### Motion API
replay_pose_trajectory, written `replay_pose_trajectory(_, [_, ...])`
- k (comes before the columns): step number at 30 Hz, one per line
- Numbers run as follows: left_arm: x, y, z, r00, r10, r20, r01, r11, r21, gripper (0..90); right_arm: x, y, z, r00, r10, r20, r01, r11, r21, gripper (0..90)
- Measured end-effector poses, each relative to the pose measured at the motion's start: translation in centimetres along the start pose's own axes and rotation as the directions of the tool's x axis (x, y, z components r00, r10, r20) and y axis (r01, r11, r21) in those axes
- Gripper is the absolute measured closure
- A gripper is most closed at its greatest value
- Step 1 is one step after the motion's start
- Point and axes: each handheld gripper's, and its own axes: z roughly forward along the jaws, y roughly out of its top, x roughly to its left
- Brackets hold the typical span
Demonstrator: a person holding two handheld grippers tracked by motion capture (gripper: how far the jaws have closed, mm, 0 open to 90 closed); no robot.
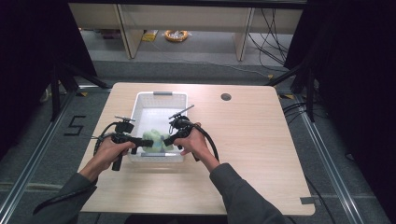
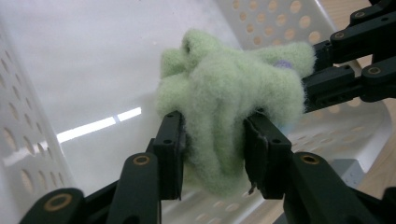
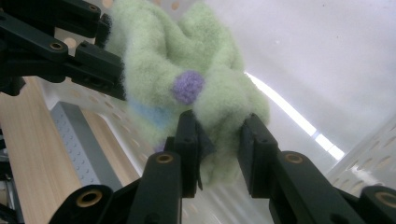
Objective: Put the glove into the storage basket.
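Note:
A fuzzy pale-green cloth (image 1: 156, 140) with a purple dot (image 3: 188, 87) and a blue patch hangs bunched over the near end of a white perforated basket (image 1: 144, 101). My left gripper (image 2: 212, 154) is shut on one side of the green cloth (image 2: 229, 98), squeezing a thick fold between its jaws. My right gripper (image 3: 219, 149) is shut on the opposite side of the green cloth (image 3: 187, 60). In the high view the left gripper (image 1: 145, 143) and the right gripper (image 1: 168, 140) meet from either side over the basket's near end, each held by a hand.
The basket stands on a light wooden table (image 1: 252, 140), left of centre, with a grey label plate on its near wall. A round cable hole (image 1: 226, 97) sits at the table's far right. Dark floor and black curtains surround the table.

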Motion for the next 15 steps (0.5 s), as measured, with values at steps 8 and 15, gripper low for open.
replay_pose_trajectory(8, [-0.4,0.3,0.2,0.9973,0.052,-0.052,-0.051,0.9984,0.026,48.8,-0.1,0.1,0.2,0.9992,-0.004,0.039,0.003,0.999,0.037,70.0])
replay_pose_trajectory(15, [-0.7,1.0,-0.4,0.9905,0.053,-0.127,-0.058,0.9978,-0.034,38.6,0.1,0.2,0.3,0.9976,-0.023,0.065,0.020,0.999,0.044,64.8])
